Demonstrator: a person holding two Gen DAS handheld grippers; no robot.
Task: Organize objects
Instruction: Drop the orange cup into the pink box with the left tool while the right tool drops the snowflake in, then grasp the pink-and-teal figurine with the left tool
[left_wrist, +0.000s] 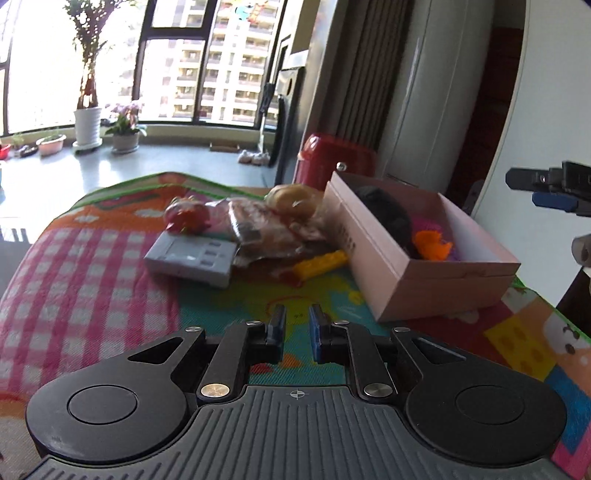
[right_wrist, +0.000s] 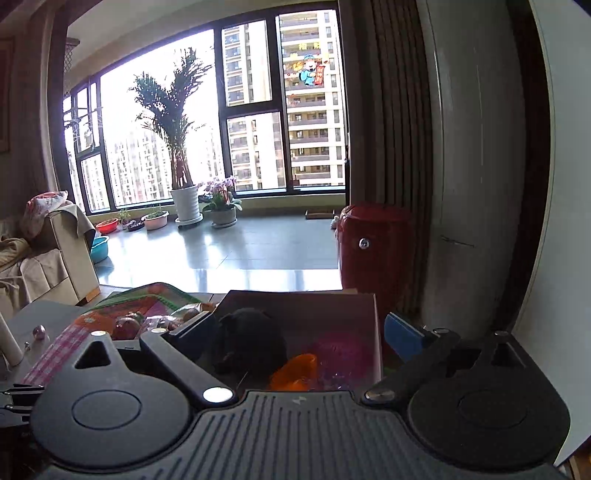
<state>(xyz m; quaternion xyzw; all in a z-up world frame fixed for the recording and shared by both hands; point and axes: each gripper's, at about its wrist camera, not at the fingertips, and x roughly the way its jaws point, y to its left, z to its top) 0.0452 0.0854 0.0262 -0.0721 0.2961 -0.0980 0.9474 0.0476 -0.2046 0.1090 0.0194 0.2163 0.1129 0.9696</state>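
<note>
We found the left tongs (left_wrist: 296, 332) held low and level over the near edge of the table (left_wrist: 92, 280), pointing toward the far edge. Their blue pads (left_wrist: 277, 325) stood a narrow gap apart with nothing between them, so we recorded them as released.

The right tongs (right_wrist: 299, 328) were raised above the pink box (left_wrist: 424, 254) at the table's right edge, tilted slightly down into it. Their fingers (right_wrist: 402, 338) were spread wide, one on each side of the box opening, gripping nothing.

Inside the box we noted a black object (right_wrist: 251, 343), an orange toy (left_wrist: 432, 247) and a magenta item (right_wrist: 340, 354), packed close together.

Left of the box, toward the table's far edge, we saw a loose cluster: a grey device (left_wrist: 192, 258), a clear wrapped packet (left_wrist: 266, 232) overlapping it, a red toy (left_wrist: 184, 218) behind it, a yellowish round item (left_wrist: 295, 199) against the box wall, and a yellow block (left_wrist: 321, 262) just beside the box's side wall.
</note>
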